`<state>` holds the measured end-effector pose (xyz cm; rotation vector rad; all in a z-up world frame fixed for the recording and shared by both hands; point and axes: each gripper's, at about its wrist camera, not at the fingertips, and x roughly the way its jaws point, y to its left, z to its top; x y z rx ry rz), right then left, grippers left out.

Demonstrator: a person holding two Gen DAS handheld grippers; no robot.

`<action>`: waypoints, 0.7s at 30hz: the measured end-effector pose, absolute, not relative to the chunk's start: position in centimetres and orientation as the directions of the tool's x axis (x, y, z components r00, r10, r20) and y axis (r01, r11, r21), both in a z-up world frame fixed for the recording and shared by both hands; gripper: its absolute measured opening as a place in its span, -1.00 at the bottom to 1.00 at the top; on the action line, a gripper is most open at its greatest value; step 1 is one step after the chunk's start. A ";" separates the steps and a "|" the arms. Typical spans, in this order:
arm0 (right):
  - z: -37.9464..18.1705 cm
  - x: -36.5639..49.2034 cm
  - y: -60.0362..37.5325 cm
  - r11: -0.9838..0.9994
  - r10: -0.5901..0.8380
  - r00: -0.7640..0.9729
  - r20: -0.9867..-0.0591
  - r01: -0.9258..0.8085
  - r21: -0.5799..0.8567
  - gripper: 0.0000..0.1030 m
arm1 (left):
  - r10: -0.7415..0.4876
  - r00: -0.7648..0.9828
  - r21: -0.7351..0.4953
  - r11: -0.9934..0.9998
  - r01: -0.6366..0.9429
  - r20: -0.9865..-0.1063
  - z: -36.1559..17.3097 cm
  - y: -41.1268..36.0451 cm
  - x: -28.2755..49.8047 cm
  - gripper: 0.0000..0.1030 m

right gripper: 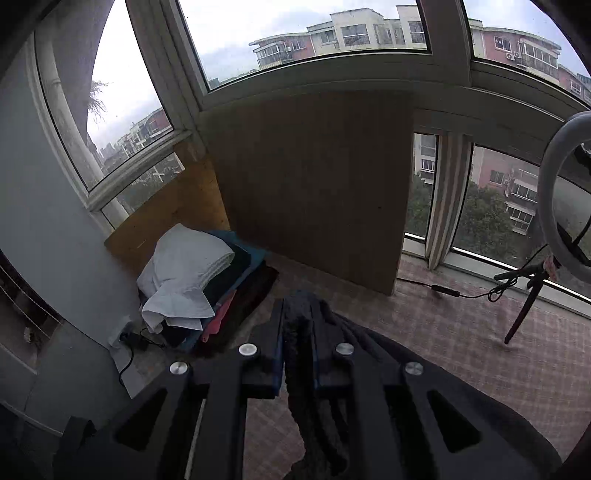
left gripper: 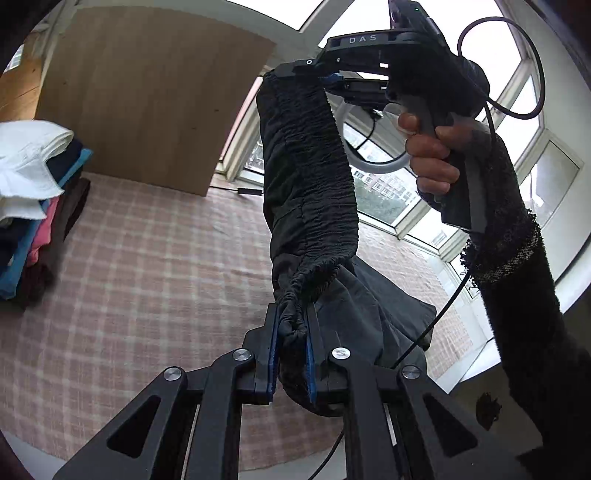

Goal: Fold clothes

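A pink checked cloth (left gripper: 147,258) covered the counter across the lower half of the left wrist view, with a wooden board (left gripper: 155,96) standing behind it at the upper left and bay windows (right gripper: 314,33) filling the top of the right wrist view. A stack of folded clothes (left gripper: 33,206), topped by a white piece, sat at the left edge of that view, well apart from the work. Held clear above the cloth was the black garment (left gripper: 306,177), its gathered elastic waistband stretched as a long band running from the lower centre of the frame up to the upper centre, the rest of the fabric hanging below and to the right. The left tongs (left gripper: 291,350) were clamped on one end of that band at the bottom centre; the right tongs (left gripper: 325,74), gripped by a person's hand (left gripper: 432,155) in a dark knitted sleeve, pinched the other end at the top. In the right wrist view the same right tongs (right gripper: 297,339) showed closed on a bunched black fold at the lower centre. The band's long axis ran straight from one pair of tongs to the other, so neither was nearer; the garment likely needed lowering flat onto the cloth, though how many folds it already carried could not be told.
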<state>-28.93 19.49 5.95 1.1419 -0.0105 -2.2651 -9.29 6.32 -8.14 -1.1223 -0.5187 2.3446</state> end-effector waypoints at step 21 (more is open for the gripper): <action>-0.6 -20.8 35.0 -0.903 -0.429 -0.470 -0.771 0.203 0.378 -0.02 | 0.378 -0.542 -0.381 -0.918 -0.112 -0.750 -8.2 -10.0 -8.7 -0.74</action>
